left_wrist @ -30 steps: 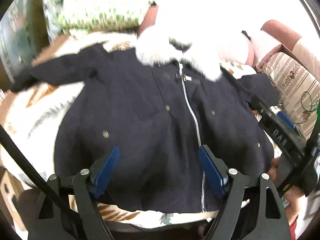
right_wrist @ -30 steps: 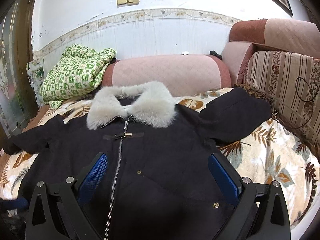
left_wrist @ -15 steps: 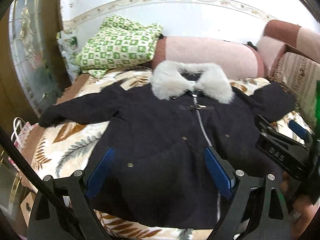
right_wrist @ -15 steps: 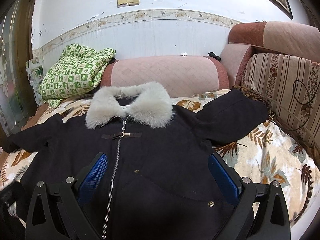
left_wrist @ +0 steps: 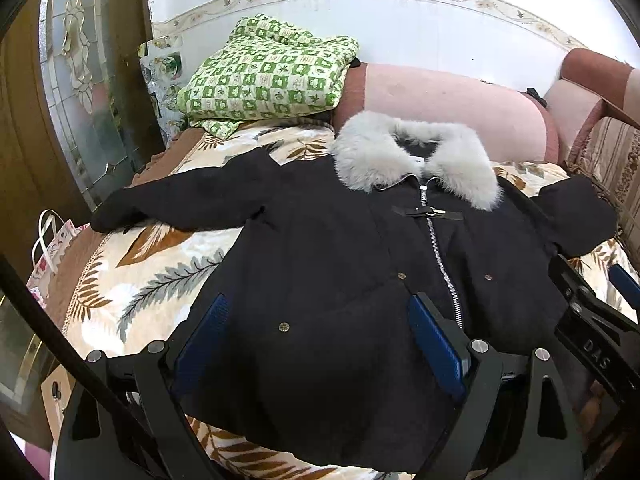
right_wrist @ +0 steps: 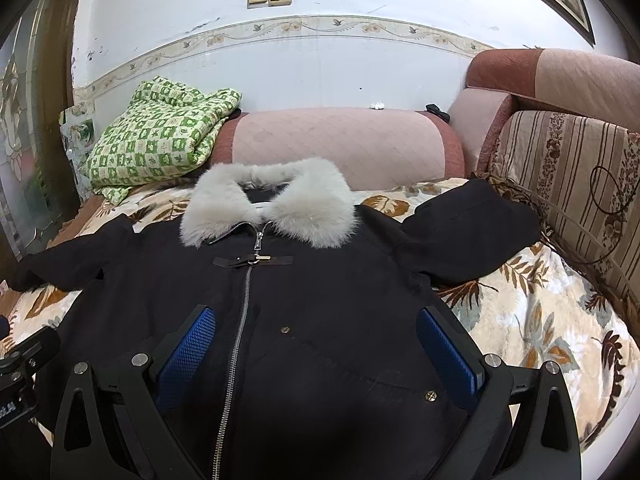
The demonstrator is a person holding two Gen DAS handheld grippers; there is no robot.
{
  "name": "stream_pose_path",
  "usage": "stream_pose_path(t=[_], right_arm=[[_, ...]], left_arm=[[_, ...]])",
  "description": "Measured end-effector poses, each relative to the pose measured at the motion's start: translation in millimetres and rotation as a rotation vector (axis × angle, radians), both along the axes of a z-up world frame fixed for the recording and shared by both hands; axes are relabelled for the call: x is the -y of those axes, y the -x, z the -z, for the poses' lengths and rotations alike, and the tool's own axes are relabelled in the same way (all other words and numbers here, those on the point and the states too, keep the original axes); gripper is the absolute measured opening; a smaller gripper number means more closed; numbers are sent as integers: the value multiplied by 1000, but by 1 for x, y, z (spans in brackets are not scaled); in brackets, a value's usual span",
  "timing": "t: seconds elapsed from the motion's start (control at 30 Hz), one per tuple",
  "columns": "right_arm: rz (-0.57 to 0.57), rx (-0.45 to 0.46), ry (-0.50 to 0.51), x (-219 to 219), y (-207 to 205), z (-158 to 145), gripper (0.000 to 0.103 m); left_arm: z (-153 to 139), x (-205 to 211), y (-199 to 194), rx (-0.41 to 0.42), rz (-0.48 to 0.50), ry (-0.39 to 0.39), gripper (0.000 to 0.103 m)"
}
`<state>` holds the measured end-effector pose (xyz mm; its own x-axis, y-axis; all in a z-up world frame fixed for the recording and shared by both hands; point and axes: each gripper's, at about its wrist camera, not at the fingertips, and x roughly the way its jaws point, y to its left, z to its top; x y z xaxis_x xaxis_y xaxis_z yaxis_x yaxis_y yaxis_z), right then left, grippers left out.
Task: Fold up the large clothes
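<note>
A dark navy coat (left_wrist: 340,264) with a grey fur collar (left_wrist: 412,160) lies spread flat, zipped, front up, on a leaf-patterned blanket (left_wrist: 152,280). It also shows in the right wrist view (right_wrist: 320,300), collar (right_wrist: 268,208) away from me. Its left sleeve (left_wrist: 180,204) stretches left; its right sleeve (right_wrist: 468,224) lies toward the striped cushion. My left gripper (left_wrist: 320,332) is open and empty above the coat's lower left part. My right gripper (right_wrist: 320,348) is open and empty above the lower front, beside the zipper (right_wrist: 240,320).
A green checked quilt (left_wrist: 268,76) is folded at the back left. A pink sofa backrest (right_wrist: 344,140) runs behind the coat, with a striped cushion (right_wrist: 572,184) on the right. A glass door (left_wrist: 88,92) and a gift bag (left_wrist: 52,248) stand at the left.
The left wrist view has lifted and pulled back from close over the coat, now showing the whole coat and wall. The right gripper has barely moved. Both stay open.
</note>
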<state>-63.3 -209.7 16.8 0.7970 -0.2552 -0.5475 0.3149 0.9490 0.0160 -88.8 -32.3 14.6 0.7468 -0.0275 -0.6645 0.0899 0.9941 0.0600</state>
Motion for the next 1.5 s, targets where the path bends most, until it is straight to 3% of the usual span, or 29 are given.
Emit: stream_pose_path(t=[0.4, 0.73, 1.13, 1.5], right_arm=[[6, -11, -44, -5, 8, 4, 102], [49, 22, 61, -17, 20, 6, 102], [151, 59, 141, -26, 68, 4, 102], [146, 58, 194, -42, 116, -15, 102]], left_arm=[[11, 2, -6, -1, -4, -38, 90], [17, 3, -5, 4, 15, -52, 90], [12, -4, 20, -13, 82, 40, 90], [-20, -25, 69, 72, 107, 118, 90]])
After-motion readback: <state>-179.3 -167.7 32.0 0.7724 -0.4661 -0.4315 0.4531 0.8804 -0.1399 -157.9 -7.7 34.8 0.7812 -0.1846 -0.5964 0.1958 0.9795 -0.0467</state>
